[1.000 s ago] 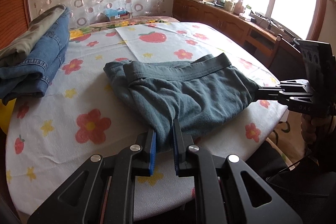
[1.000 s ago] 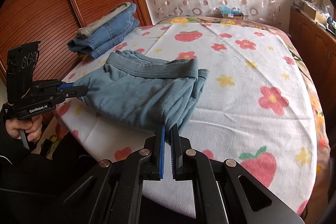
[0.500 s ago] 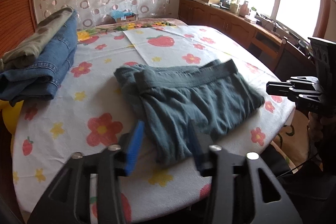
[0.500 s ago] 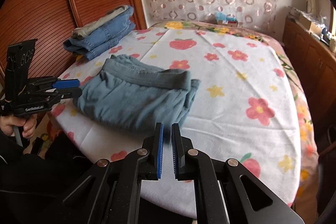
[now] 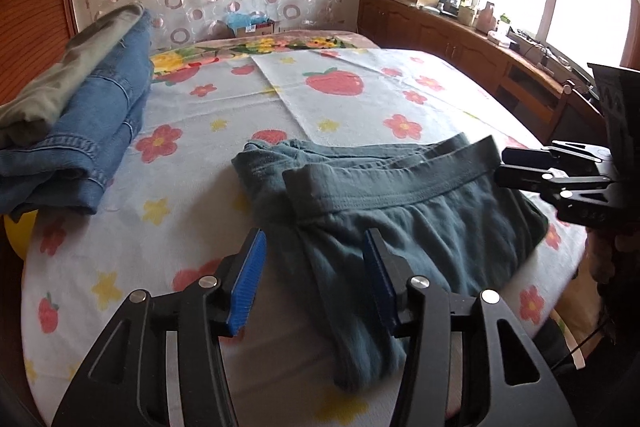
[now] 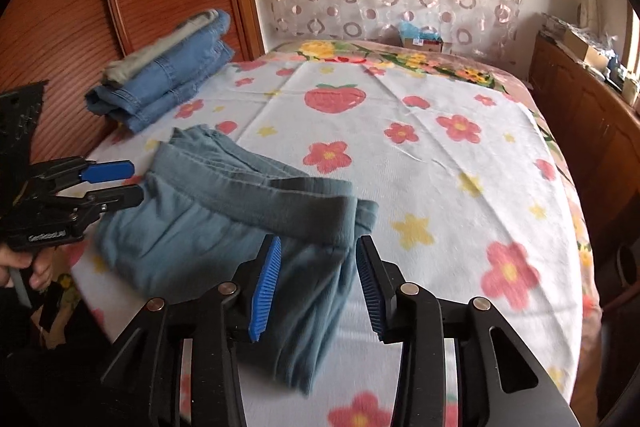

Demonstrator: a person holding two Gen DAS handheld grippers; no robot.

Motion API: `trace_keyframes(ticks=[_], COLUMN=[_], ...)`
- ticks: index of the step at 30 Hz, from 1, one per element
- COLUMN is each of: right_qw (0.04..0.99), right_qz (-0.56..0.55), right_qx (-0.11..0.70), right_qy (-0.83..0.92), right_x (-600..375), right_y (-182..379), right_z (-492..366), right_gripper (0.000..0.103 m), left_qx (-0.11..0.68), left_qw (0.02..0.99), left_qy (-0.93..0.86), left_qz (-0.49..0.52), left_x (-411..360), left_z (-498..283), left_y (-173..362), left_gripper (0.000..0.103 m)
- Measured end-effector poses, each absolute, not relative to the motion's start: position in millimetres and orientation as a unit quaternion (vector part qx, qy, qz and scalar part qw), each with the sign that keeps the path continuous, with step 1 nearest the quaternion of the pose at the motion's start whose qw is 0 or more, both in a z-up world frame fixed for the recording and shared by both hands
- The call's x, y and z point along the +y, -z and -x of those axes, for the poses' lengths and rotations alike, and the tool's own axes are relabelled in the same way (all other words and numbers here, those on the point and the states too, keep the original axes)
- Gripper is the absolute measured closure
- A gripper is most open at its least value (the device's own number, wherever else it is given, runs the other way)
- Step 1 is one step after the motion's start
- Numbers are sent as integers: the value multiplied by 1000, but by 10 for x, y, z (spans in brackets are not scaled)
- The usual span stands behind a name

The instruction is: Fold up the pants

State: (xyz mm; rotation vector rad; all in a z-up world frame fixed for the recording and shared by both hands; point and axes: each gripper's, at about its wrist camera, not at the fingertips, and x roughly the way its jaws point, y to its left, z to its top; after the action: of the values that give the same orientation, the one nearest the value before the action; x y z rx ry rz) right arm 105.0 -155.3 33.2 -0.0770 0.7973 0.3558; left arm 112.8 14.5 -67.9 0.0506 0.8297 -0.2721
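Note:
Folded grey-blue pants (image 5: 400, 219) lie flat near the front edge of the table with the flowered cloth (image 5: 180, 227), waistband on the far side. My left gripper (image 5: 315, 247) hovers over their near left corner, its jaws opening; fabric shows in the gap between the blue pads (image 5: 248, 279), which do not press on it. In the right wrist view the pants (image 6: 192, 239) lie under my right gripper (image 6: 319, 247), whose jaws are also opening and clear of the cloth. Each gripper appears in the other's view: the right gripper (image 5: 512, 167) and the left gripper (image 6: 108, 183) flank the pants.
A stack of folded jeans (image 5: 100, 115) with an olive garment (image 5: 60, 83) on top sits at the table's far left, next to a wooden panel. A wooden sideboard (image 5: 460, 31) runs under the window at right. A tissue box (image 5: 252, 25) stands behind the table. A hand (image 6: 36, 267) grips the left tool.
Both grippers were shut on the pants' near edge a second ago. They have let go, spread their jaws and drawn back a little; the pants stay folded on the table.

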Motion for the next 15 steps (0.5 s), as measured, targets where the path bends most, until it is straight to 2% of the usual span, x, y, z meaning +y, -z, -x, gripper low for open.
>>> trace_keyframes(ticks=[4, 13, 15], right_qw=[900, 902, 903], right_qz=[54, 57, 59], right_qx=[399, 399, 398], right_qy=[-164, -156, -151], right_x=[-1458, -1492, -1485], right_y=[-217, -110, -94], right_z=[-1218, -1331, -1330], right_gripper=[61, 41, 40], left_qx=[410, 421, 418], left_qw=[902, 897, 898], left_qy=[132, 136, 135], left_qz=[-24, -24, -21], left_x=[124, 132, 151], left_z=[-1232, -1286, -1279], left_y=[746, 864, 876], left_gripper=[52, 50, 45])
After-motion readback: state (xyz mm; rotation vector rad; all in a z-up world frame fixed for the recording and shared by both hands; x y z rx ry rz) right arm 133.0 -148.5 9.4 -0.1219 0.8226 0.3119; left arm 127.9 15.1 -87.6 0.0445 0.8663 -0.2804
